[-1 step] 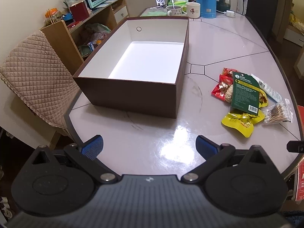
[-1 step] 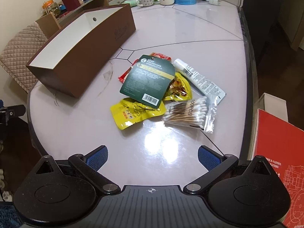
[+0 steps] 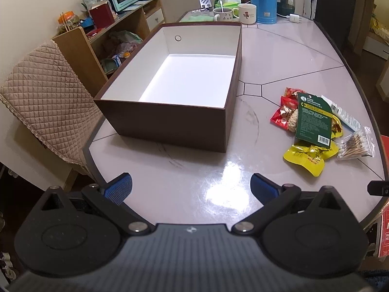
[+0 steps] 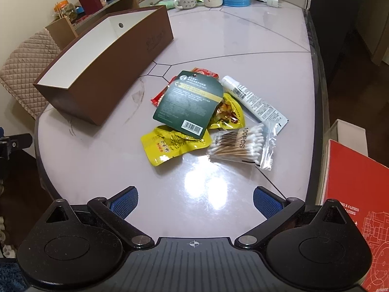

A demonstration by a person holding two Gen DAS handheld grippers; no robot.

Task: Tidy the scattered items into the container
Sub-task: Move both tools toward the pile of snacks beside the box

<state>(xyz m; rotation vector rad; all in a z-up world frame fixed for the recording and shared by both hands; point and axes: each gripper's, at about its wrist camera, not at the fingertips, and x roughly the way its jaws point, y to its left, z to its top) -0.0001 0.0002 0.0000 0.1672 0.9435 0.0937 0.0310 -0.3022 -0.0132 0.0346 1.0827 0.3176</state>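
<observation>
Nothing has moved since the earlier frame: your left gripper (image 3: pixel 190 187) and right gripper (image 4: pixel 195 200) both hover over the table (image 4: pixel 243 36), jaws spread wide and empty. Right of the brown box (image 3: pixel 170 124), well apart from it, lies the pile: green packet (image 4: pixel 188 103), yellow snack pouches (image 4: pixel 170 146), red wrapper (image 3: pixel 283 114), tube (image 4: pixel 255 102), cotton swabs (image 4: pixel 243 146).

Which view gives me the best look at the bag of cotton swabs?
The right wrist view. There the bag of cotton swabs lies near the centre, close, with its barcode and 100PCS print readable, beside the yellow snack packet. In the left wrist view the bag sits small at the right edge, stretched by the fisheye.
</observation>
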